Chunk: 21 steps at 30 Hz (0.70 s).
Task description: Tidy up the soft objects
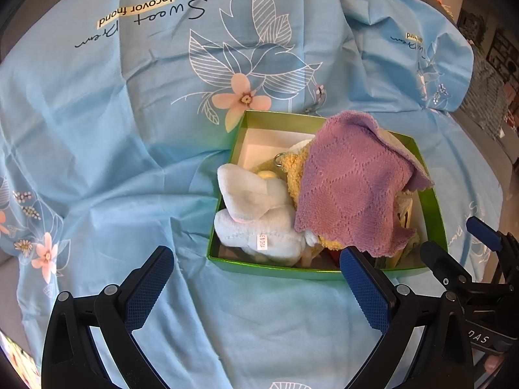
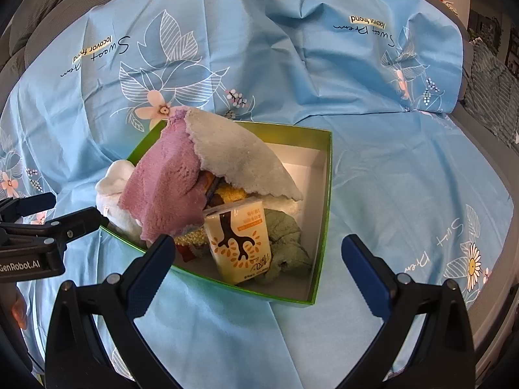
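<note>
A green box with a white inside sits on a table covered by a light blue floral cloth. The box is open at the top and crowded on one side. A pale blue plush toy lies against the wall nearest the left hand-held gripper, part of it rising above the rim, with a small white label on its lower edge. Beside it is a yellow fuzzy toy with a metal ring at its top. A purple knitted cloth is draped over the heap, its grey reverse side folded up like a tent in the right wrist view. Under that fold stands a yellow and white drink carton with a brown tree print, tilted slightly, and next to it a crumpled grey-green cloth lies on the box floor. The far corner of the box shows bare white floor.

The left hand-held gripper hovers just short of the box's near wall, fingers spread wide and gripping nothing. The right hand-held gripper is likewise spread wide and empty, one finger over the box's near edge, the other over the blue cloth
</note>
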Motion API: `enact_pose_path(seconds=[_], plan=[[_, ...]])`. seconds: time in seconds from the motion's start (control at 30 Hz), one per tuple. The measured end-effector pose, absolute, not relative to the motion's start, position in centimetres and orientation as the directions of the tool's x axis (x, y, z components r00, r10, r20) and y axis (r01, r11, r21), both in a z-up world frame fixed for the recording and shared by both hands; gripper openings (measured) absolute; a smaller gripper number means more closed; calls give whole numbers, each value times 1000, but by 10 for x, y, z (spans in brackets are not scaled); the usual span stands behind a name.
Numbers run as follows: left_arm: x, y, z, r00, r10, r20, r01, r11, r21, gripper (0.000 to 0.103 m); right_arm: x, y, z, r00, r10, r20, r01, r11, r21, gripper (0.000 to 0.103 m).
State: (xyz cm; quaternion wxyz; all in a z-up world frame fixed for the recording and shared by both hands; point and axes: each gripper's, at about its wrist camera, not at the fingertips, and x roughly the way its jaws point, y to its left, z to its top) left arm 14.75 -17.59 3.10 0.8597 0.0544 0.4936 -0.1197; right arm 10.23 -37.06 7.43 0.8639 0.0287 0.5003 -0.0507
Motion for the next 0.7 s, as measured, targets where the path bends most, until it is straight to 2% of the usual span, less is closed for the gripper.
enact_pose_path(seconds=[0.7], plan=[[148,-178,28,483,-154,-862,264,964,-24,102,103,-371,72,494,-57,-868,113,994,-1,102]])
